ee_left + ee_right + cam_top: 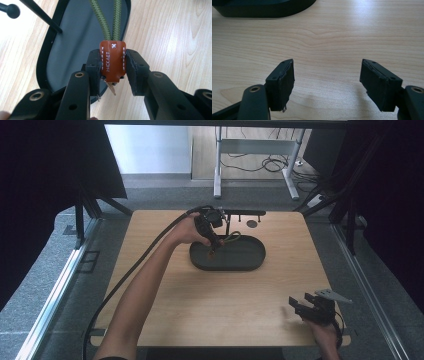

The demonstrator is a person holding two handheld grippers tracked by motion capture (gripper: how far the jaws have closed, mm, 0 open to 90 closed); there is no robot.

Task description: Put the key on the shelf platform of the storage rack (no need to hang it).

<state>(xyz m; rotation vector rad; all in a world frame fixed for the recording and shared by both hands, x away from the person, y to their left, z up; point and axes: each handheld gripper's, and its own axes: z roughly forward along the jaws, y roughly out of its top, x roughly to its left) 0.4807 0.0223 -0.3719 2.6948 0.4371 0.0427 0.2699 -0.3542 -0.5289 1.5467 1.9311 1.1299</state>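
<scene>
R gripper sits at the near right corner of the wooden table, jaws wide apart w/ nothing between them, just bare wood ahead. Farther out, L gripper hangs over the near-left part of the dark oval tray, tips angled down. Its jaws are clamped on a brown leather key fob, pads pressing both long edges. Fob's long axis runs along the jaws; a key tip pokes out the near end, and the green braided cord leaves the far end, running away over the tray. Beyond, a thin black stand at the tray's far side.
</scene>
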